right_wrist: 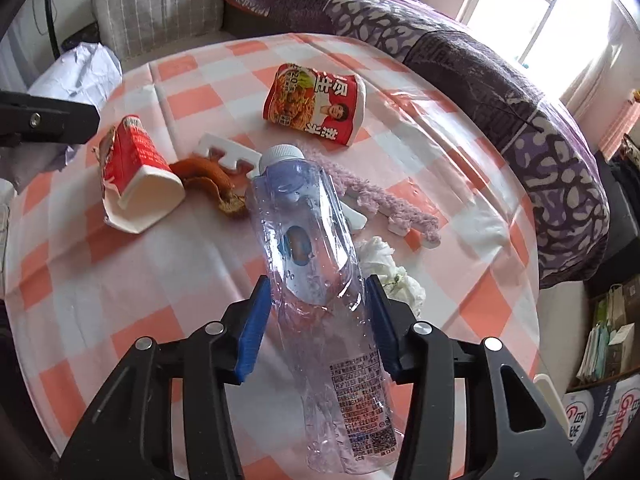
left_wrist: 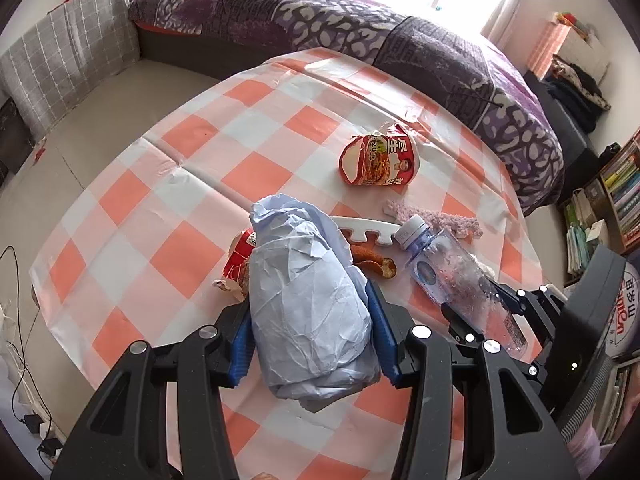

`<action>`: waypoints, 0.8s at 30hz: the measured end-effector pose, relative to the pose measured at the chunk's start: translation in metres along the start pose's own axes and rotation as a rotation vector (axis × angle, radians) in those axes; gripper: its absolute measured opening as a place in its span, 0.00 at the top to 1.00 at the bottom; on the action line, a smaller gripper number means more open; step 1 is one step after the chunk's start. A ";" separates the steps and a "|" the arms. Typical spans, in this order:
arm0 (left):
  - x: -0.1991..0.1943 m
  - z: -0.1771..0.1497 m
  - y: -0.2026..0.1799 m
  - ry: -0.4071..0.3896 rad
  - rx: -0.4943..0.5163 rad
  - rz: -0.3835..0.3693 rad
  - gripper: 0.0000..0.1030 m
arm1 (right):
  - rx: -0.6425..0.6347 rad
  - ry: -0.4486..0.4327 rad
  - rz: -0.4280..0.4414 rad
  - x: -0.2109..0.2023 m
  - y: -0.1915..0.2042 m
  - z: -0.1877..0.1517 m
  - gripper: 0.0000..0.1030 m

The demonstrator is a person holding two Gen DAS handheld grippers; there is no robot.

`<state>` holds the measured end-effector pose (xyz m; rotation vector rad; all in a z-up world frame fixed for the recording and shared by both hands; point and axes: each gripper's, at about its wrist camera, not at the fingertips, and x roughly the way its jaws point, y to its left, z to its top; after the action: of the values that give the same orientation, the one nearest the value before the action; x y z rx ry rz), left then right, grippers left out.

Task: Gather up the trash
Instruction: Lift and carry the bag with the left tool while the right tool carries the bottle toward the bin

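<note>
plastic bottle [right_wrist: 320, 264] | cap end away (lengthwise) | between right gripper [right_wrist: 316, 320] fingers

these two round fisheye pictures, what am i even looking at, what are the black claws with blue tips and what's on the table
Each picture comes from a small camera mounted on a hand-held gripper, a two-finger clamp that a person carries, one in each hand. The black arms with blue pads are its fingers.

The left wrist picture shows the left gripper clamped on a crumpled pale blue paper bag. The right wrist picture shows the right gripper clamped on an empty clear plastic bottle with a white cap.

Below is a table with an orange and white checked tablecloth. On it lie two crushed red instant noodle cups, a piece of orange peel, a white notched foam strip, a fuzzy pink piece and a crumpled white tissue. A bed stands behind.
</note>
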<state>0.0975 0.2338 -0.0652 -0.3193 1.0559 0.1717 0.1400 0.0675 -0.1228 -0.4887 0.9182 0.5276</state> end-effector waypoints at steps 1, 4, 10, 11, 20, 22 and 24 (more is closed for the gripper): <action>-0.002 0.000 0.002 -0.010 -0.008 -0.002 0.52 | 0.032 -0.023 0.012 -0.005 -0.002 -0.001 0.56; -0.011 0.003 0.006 -0.047 -0.033 -0.014 0.52 | 0.147 -0.100 0.057 -0.022 -0.012 -0.002 0.56; -0.030 0.005 0.005 -0.129 -0.054 -0.016 0.52 | 0.311 -0.233 0.068 -0.057 -0.026 0.002 0.56; -0.034 0.006 0.005 -0.146 -0.057 -0.017 0.52 | 0.325 -0.250 0.059 -0.062 -0.028 0.003 0.56; -0.068 0.008 -0.007 -0.327 -0.051 0.029 0.52 | 0.451 -0.378 -0.057 -0.101 -0.037 0.000 0.56; -0.072 0.007 -0.010 -0.356 -0.047 0.041 0.52 | 0.475 -0.397 -0.082 -0.107 -0.038 -0.003 0.56; -0.076 0.008 -0.012 -0.378 -0.045 0.048 0.52 | 0.492 -0.411 -0.100 -0.111 -0.039 -0.006 0.56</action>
<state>0.0707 0.2259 0.0066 -0.2888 0.6866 0.2869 0.1046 0.0104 -0.0257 0.0245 0.5935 0.2789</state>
